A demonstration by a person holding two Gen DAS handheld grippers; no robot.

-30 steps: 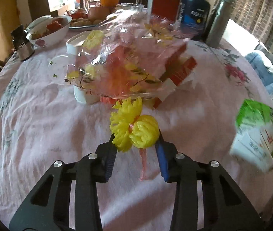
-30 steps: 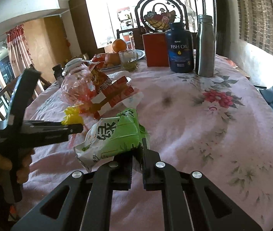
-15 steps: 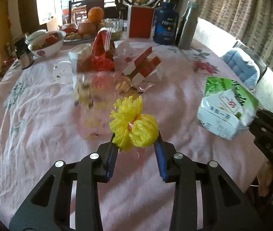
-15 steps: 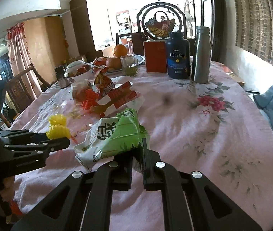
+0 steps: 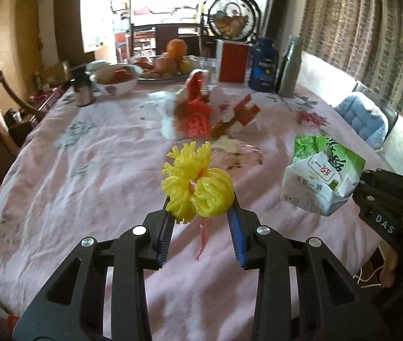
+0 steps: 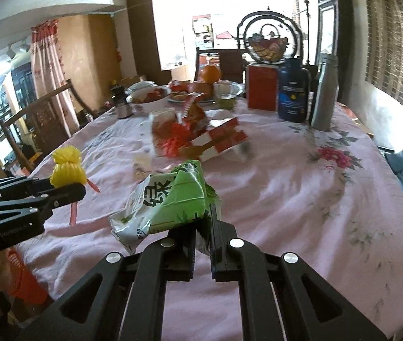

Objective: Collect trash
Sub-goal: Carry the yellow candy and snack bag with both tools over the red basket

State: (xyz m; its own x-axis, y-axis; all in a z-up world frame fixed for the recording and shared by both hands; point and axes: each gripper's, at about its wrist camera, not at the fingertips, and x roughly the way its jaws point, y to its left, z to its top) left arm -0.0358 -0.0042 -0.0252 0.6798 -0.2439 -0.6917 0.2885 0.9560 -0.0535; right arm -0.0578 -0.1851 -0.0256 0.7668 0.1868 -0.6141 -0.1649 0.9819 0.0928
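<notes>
A round table under a pink flowered cloth (image 6: 301, 199) fills both views, with fruit, bottles and bowls at its far side. Near the middle a heap of litter is left to gather: a red-and-white flattened carton (image 6: 221, 139), an orange foam fruit net (image 5: 197, 119) against a white cup, and a clear film wrapper (image 5: 238, 153) lying flat.

Two pieces are already lifted off the cloth. The right gripper (image 6: 203, 233) is pinched almost fully closed on a corner of a crumpled green-and-white printed packet (image 6: 170, 201). The left gripper (image 5: 201, 213) stands partly apart, its blue pads pressed on a yellow foam fruit net (image 5: 197, 184) with a pink ribbon tail.

So roughly half remains. No bin is plainly seen; an orange slotted thing (image 6: 22, 278) below the table edge may be one, but it is blurred and cut off.
</notes>
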